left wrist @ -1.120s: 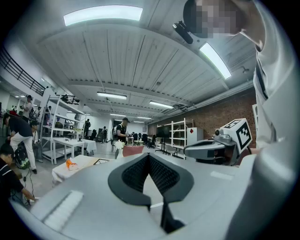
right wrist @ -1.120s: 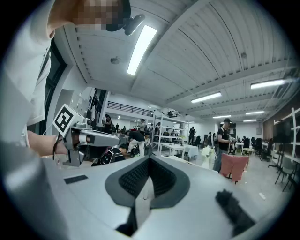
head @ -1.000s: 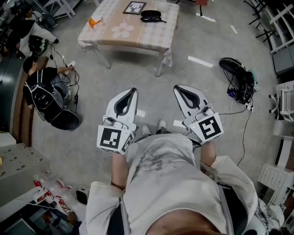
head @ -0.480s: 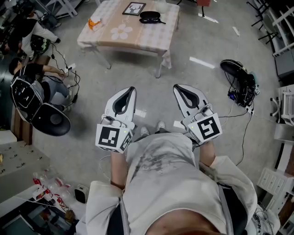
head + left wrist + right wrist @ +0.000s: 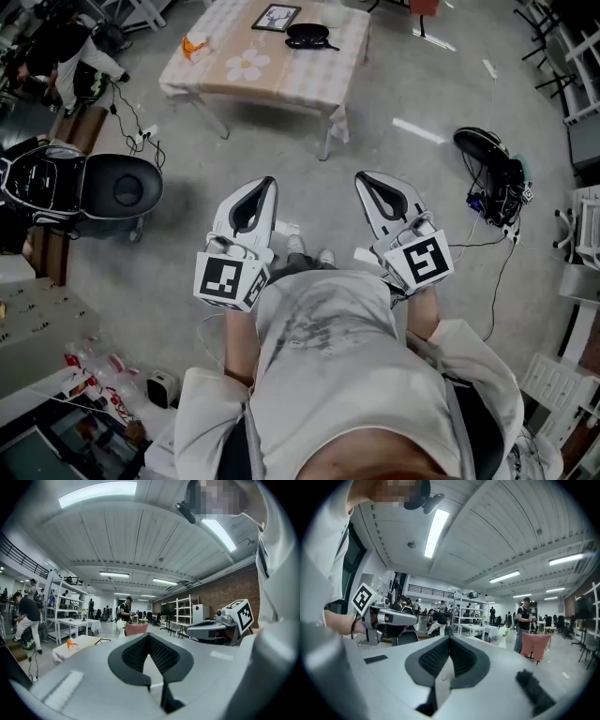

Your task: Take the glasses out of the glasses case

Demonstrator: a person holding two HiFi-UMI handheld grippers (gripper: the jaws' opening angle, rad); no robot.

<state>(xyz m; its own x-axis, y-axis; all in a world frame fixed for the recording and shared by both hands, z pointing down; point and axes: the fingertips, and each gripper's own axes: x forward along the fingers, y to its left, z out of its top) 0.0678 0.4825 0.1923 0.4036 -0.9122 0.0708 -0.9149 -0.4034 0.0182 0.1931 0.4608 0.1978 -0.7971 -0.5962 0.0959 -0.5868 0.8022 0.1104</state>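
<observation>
A black glasses case (image 5: 309,34) lies shut on the far side of a low table with a checked cloth (image 5: 262,66), well ahead of me. Both grippers are held side by side in front of my body, over the bare floor and far from the table. The left gripper (image 5: 270,182) is shut and empty, its tips meeting (image 5: 149,634). On the other side the right gripper (image 5: 361,178) is also shut with nothing in it (image 5: 450,639). No glasses show.
A framed picture (image 5: 276,16) and an orange object (image 5: 195,44) share the table. A black office chair (image 5: 122,192) stands at the left; a black bag with cables (image 5: 492,164) lies on the floor at right. People stand by shelving (image 5: 473,613) far off.
The whole view has shifted a little toward the table. The black chair at left has swung round and come nearer the middle. Both grippers keep their pose, still shut.
</observation>
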